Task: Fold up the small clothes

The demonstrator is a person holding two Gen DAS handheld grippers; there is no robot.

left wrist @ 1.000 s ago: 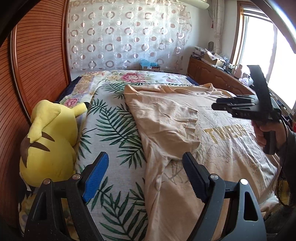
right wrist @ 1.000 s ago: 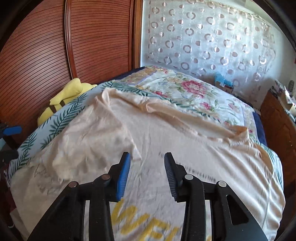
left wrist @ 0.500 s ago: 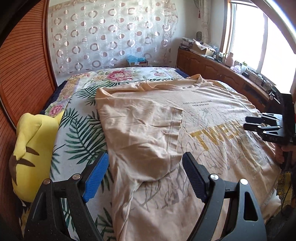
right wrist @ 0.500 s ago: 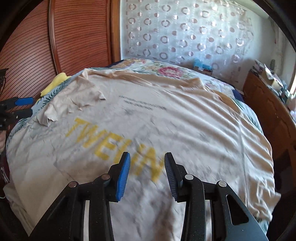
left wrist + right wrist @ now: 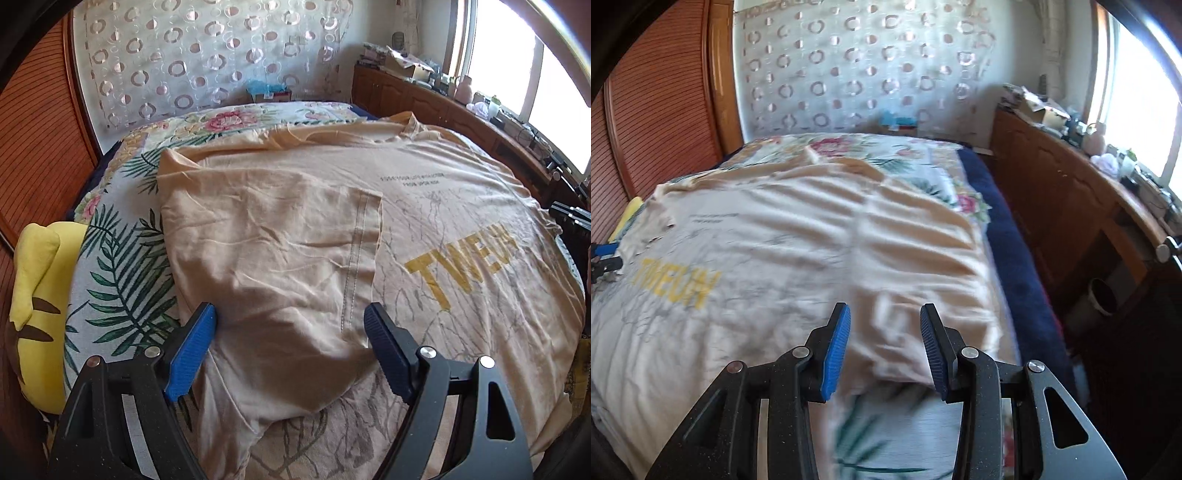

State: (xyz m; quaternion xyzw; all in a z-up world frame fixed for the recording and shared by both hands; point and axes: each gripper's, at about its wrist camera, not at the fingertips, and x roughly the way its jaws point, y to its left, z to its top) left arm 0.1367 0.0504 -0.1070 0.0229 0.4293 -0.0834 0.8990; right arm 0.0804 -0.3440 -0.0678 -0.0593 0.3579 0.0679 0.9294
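A beige T-shirt (image 5: 424, 206) with yellow lettering lies spread across the bed, one sleeve (image 5: 273, 251) folded inward over its body. My left gripper (image 5: 290, 332) hovers wide open above that folded sleeve, nothing between its pads. In the right wrist view the same T-shirt (image 5: 783, 258) fills the bed, and my right gripper (image 5: 884, 332) hangs partly open over its right sleeve and edge, gripping nothing. The right gripper's tip (image 5: 570, 216) shows at the far right of the left wrist view. The left gripper's blue tip (image 5: 605, 254) peeks in at the left edge of the right wrist view.
A floral and leaf-print bedspread (image 5: 122, 280) covers the bed. A yellow plush toy (image 5: 40, 295) sits at the left by the wooden wall panel (image 5: 33, 147). A wooden cabinet (image 5: 1071, 206) with clutter runs along the window side, a dark blue bed edge (image 5: 1019, 266) and a bin (image 5: 1102, 295) beside it.
The right gripper has swung from over the shirt's left and lettering to over its right sleeve edge. The left gripper has shifted rightward and lower over the folded sleeve. Neither opening has changed.
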